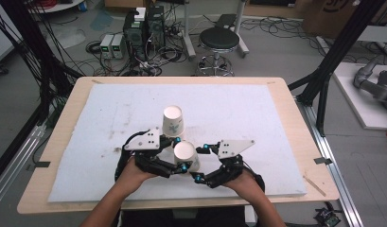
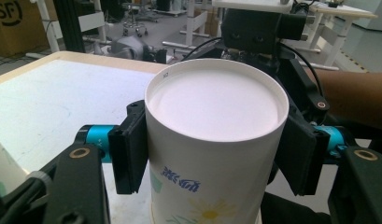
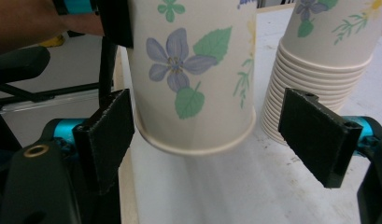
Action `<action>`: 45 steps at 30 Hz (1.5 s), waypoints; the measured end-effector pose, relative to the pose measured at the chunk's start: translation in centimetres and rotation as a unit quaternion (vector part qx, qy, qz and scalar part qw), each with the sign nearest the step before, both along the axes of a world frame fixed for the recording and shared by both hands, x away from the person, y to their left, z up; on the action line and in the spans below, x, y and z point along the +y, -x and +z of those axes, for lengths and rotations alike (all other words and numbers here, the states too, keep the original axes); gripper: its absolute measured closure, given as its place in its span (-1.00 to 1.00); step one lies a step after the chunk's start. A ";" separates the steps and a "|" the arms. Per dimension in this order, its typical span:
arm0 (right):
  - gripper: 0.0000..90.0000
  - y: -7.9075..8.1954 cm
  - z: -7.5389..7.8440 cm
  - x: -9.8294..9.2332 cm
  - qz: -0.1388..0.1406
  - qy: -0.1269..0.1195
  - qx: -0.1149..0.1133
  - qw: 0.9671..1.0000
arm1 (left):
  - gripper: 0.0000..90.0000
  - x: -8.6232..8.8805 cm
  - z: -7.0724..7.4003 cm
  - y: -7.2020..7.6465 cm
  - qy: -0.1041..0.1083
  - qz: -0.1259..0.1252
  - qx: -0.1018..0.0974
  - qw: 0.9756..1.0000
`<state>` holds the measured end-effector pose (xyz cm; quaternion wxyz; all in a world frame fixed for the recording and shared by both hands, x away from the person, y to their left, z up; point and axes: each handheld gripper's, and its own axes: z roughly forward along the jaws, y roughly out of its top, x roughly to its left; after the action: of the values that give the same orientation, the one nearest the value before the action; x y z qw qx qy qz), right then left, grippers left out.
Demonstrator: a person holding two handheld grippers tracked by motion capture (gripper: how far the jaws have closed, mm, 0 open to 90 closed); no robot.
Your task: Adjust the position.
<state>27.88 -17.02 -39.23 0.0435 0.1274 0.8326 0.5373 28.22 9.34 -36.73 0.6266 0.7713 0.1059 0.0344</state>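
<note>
Clamping 1 inverted cup (image 2: 216,140), left gripper (image 2: 216,156) pads pressed on both sides, cup raised off the mat (image 1: 257,113). Right gripper (image 3: 216,140) spread around the rim, not touching. Stack (image 3: 328,60) just beside.

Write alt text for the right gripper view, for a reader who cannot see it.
An upside-down paper cup printed with flowers hangs above the white mat, its rim between the open black jaws of the right hand-held gripper, which do not touch it. The left hand-held gripper clamps it from above left. A stack of upside-down cups stands behind, at right.
</note>
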 end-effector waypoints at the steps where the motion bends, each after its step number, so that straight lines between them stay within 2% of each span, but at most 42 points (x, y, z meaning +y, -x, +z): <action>1: -0.58 0.0 0.0 0.1 0.002 -0.001 0.000 1.000 | -0.24 -0.1 0.0 0.0 0.003 -0.001 0.002 1.000; 4: -0.58 0.0 -0.1 0.2 0.006 -0.002 0.003 1.000 | -0.24 -0.2 -0.1 0.0 0.011 -0.006 0.004 1.000; 7: -0.58 -0.1 -0.1 0.4 0.011 -0.006 0.008 1.000 | -0.24 -0.4 -0.1 0.0 0.008 -0.013 0.006 1.000; 8: -0.58 -0.1 -0.2 0.4 0.015 -0.015 0.015 1.000 | -0.24 -0.5 -0.1 0.0 0.009 -0.014 0.007 1.000; 14: -0.56 -0.3 -0.3 0.6 0.026 -0.024 0.022 0.999 | -0.24 -0.6 -0.2 0.0 0.018 -0.023 0.008 1.000; 15: -0.45 -0.3 -0.3 0.7 0.033 -0.027 0.026 0.999 | -0.23 -0.7 -0.2 0.1 0.018 -0.023 0.009 1.000; 20: -0.40 -0.4 -0.5 0.8 0.039 -0.030 0.024 0.999 | -0.22 -0.6 -0.4 0.0 0.019 -0.022 0.011 1.000; 21: -0.28 -0.4 -0.5 0.8 0.044 -0.030 0.023 0.998 | -0.21 -0.6 -0.4 0.0 0.018 -0.021 0.011 1.000; 22: -0.28 -0.4 -0.5 0.8 0.044 -0.030 0.023 0.998 | -0.21 -0.6 -0.4 0.0 0.020 -0.022 0.010 1.000; 25: -0.21 -0.4 -0.4 0.8 0.044 -0.023 0.008 0.999 | -0.21 -0.5 -0.5 0.0 0.020 -0.019 0.008 1.000; 32: -0.17 -0.5 -0.3 0.9 0.043 -0.014 0.009 0.999 | -0.27 -0.6 -0.4 0.2 0.005 -0.005 -0.014 1.000; 35: -0.15 -0.5 -0.3 0.9 0.047 -0.011 0.011 0.999 | -0.50 -0.4 -0.2 0.2 0.006 0.009 -0.006 1.000; 37: -0.15 -0.5 -0.2 0.8 0.047 -0.009 0.011 0.999 | -0.56 -0.3 -0.1 0.2 0.009 0.012 -0.004 1.000; 40: -0.14 -0.5 -0.1 0.7 0.049 -0.006 0.009 0.999 | -0.59 0.1 0.2 0.1 0.008 0.007 0.004 1.000; 45: -0.14 -0.5 0.2 0.5 0.056 0.016 0.008 0.998 | -0.62 0.6 0.8 0.1 -0.013 -0.014 0.010 1.000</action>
<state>28.39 -16.55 -39.06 0.0088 0.0841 0.8472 0.5245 28.12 9.95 -35.96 0.6162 0.7808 0.1015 0.0193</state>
